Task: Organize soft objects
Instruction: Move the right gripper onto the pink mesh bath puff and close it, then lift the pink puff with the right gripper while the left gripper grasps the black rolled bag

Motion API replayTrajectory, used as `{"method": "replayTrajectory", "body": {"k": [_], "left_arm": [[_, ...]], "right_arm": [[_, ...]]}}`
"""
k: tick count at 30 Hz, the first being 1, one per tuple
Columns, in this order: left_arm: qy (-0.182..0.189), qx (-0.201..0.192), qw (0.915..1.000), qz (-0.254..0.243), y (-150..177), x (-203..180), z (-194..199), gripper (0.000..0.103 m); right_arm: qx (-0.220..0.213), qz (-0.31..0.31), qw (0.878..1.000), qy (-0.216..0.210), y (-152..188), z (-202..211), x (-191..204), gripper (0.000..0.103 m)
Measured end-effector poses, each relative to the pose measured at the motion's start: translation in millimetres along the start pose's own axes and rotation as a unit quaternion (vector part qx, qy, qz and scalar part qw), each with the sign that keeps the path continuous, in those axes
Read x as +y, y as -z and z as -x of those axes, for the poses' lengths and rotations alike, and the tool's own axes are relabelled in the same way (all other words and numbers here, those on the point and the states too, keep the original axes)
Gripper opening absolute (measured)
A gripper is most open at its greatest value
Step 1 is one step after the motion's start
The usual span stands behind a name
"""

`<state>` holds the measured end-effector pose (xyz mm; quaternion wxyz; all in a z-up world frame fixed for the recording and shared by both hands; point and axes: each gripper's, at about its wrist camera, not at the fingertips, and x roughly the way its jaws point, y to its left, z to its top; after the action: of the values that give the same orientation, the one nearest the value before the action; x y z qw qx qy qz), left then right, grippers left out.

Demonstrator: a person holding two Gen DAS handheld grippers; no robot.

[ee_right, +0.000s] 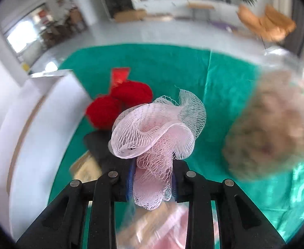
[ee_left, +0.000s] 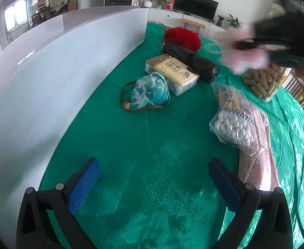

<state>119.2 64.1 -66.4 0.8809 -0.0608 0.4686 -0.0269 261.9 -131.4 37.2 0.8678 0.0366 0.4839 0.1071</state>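
Observation:
My right gripper (ee_right: pixel 153 183) is shut on a pink mesh bath pouf (ee_right: pixel 156 132) and holds it in the air above the green cloth; it shows blurred in the left wrist view (ee_left: pixel 241 56) at the upper right. My left gripper (ee_left: pixel 154 184) is open and empty, low over the green cloth (ee_left: pixel 143 145). On the cloth lie red yarn (ee_left: pixel 183 36), a black rolled bundle (ee_left: pixel 193 61), a tissue pack (ee_left: pixel 172 72), a blue-white pouch (ee_left: pixel 149 92), a bag of cotton swabs (ee_left: pixel 232 114) and a pink folded cloth (ee_left: pixel 255 155).
A white foam board wall (ee_left: pixel 58 72) runs along the left of the table. A clear container of tan pellets (ee_left: pixel 264 81) stands at the right; it shows blurred in the right wrist view (ee_right: pixel 272 124). The red yarn (ee_right: pixel 118 105) lies beyond the pouf.

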Motion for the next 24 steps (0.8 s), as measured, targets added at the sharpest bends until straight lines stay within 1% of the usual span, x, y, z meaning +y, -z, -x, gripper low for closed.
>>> {"method": "replayTrajectory", "body": {"k": [2,4,6,8,9,11,13,14,15,16,17,18,20,23,24], "left_arm": [[-0.001,0.001,1.0,-0.006,2,-3,1,0.103],[-0.004,0.003,0.9999,-0.011,4,-7,1,0.103],[-0.009,0.004,0.9998,-0.015,5,-11,1,0.103],[-0.009,0.003,0.9998,-0.019,5,-12,0,0.103],[-0.008,0.002,0.9997,-0.021,5,-13,0,0.103],[-0.006,0.002,0.9997,-0.023,5,-13,0,0.103],[-0.003,0.005,0.9997,-0.025,6,-14,0,0.103],[-0.003,0.007,0.9996,-0.027,6,-15,-1,0.103],[-0.004,0.008,0.9996,-0.028,7,-15,-1,0.103],[-0.005,0.01,0.9995,-0.03,7,-15,-2,0.103],[-0.007,0.011,0.9994,-0.032,7,-15,-2,0.103],[-0.008,0.012,0.9994,-0.033,7,-15,-3,0.103],[-0.009,0.014,0.9993,-0.035,8,-16,-3,0.103],[-0.009,0.015,0.9992,-0.036,8,-16,-4,0.103],[-0.009,0.015,0.9992,-0.037,8,-16,-4,0.103]], "right_arm": [[-0.008,0.009,1.0,0.004,24,27,-15,0.03],[-0.01,0.009,1.0,0.024,57,51,-40,0.03],[-0.011,-0.016,0.999,0.045,99,69,-73,0.031],[-0.009,-0.049,0.997,0.067,133,80,-103,0.031],[-0.008,-0.07,0.994,0.077,158,85,-118,0.031],[-0.005,-0.098,0.992,0.083,191,91,-138,0.031],[-0.021,-0.115,0.989,0.093,218,95,-151,0.033],[-0.036,-0.12,0.987,0.095,221,98,-157,0.036],[-0.051,-0.125,0.986,0.099,228,101,-159,0.044],[-0.062,-0.127,0.984,0.104,231,103,-159,0.048],[-0.07,-0.127,0.983,0.109,233,103,-158,0.06],[-0.075,-0.125,0.983,0.113,234,100,-155,0.068],[-0.073,-0.119,0.983,0.118,237,96,-155,0.07],[-0.06,-0.123,0.984,0.113,250,90,-161,0.071],[-0.064,-0.122,0.984,0.115,261,98,-167,0.073]]}}
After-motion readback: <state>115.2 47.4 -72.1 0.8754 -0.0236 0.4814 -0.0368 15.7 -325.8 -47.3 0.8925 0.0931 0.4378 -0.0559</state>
